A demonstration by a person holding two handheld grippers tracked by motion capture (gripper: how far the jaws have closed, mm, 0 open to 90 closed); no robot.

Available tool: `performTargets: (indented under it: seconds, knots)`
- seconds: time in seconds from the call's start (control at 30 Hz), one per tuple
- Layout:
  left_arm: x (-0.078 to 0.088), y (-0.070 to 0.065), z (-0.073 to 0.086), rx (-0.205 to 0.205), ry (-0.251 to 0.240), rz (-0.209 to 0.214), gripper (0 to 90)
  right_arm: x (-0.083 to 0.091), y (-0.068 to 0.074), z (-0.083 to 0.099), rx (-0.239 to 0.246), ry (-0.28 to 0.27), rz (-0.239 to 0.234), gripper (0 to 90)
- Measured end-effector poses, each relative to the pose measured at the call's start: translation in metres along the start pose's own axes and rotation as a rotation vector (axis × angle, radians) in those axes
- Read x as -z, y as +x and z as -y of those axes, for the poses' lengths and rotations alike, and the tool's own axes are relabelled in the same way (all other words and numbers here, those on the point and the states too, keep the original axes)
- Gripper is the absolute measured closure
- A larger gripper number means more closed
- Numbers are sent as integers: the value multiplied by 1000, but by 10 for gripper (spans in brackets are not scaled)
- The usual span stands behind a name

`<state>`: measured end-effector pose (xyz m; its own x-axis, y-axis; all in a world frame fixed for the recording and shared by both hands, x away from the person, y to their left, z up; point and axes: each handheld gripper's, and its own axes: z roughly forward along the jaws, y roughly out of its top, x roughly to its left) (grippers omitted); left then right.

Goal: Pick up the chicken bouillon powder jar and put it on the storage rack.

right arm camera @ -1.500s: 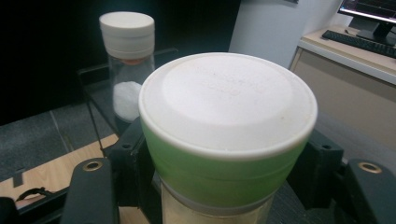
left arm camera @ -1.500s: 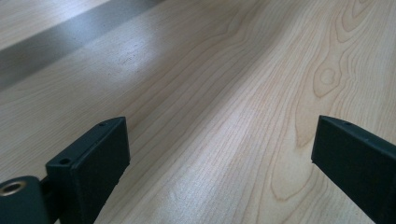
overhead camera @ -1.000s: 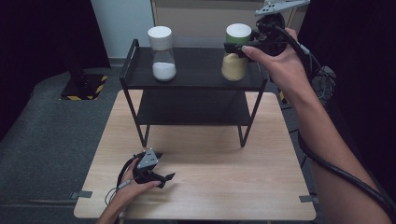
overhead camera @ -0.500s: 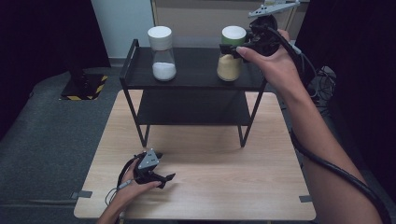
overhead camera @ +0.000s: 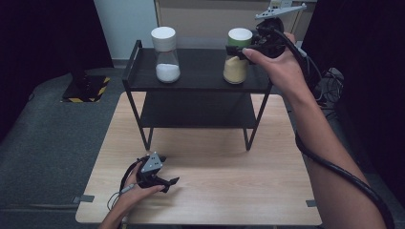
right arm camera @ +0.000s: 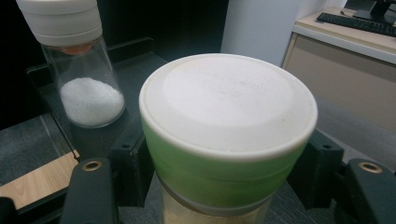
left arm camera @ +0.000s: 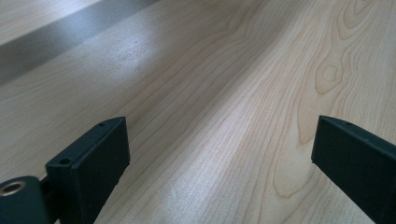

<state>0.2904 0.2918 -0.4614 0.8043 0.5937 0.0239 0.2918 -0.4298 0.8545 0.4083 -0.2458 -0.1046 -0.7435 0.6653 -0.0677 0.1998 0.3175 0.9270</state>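
Note:
A jar with a green-and-white lid [overhead camera: 235, 71] holding yellowish powder stands on the top right of a black two-tier rack [overhead camera: 200, 86]. My right gripper [overhead camera: 242, 46] reaches in from the right, its jaws pressed on both sides of the lid's green band [right arm camera: 229, 177]. At the rack's top left is a second jar [overhead camera: 165, 55] with a white lid and white granules, also seen in the right gripper view [right arm camera: 79, 70]. My left gripper [overhead camera: 165, 181] rests low on the wooden table [overhead camera: 229, 181] near its front left, open with bare wood between its jaws [left arm camera: 219, 163].
The rack's lower shelf [overhead camera: 196, 112] is dark and bare. A grey floor mat [overhead camera: 52, 133] lies to the table's left. Cables [overhead camera: 329, 81] trail off to the right. A beige cabinet [right arm camera: 355, 74] stands behind the rack.
The right gripper and the green-lidded jar shifted slightly left along the top shelf, then settled. The left gripper has stayed where it was.

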Motion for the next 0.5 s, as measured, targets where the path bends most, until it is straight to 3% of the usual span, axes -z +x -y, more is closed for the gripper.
performTargets:
  seconds: [0.5]
  knots:
    - [-1,-1,-1,5,5,-2,28,2,-1,2,-1,1,8,337]
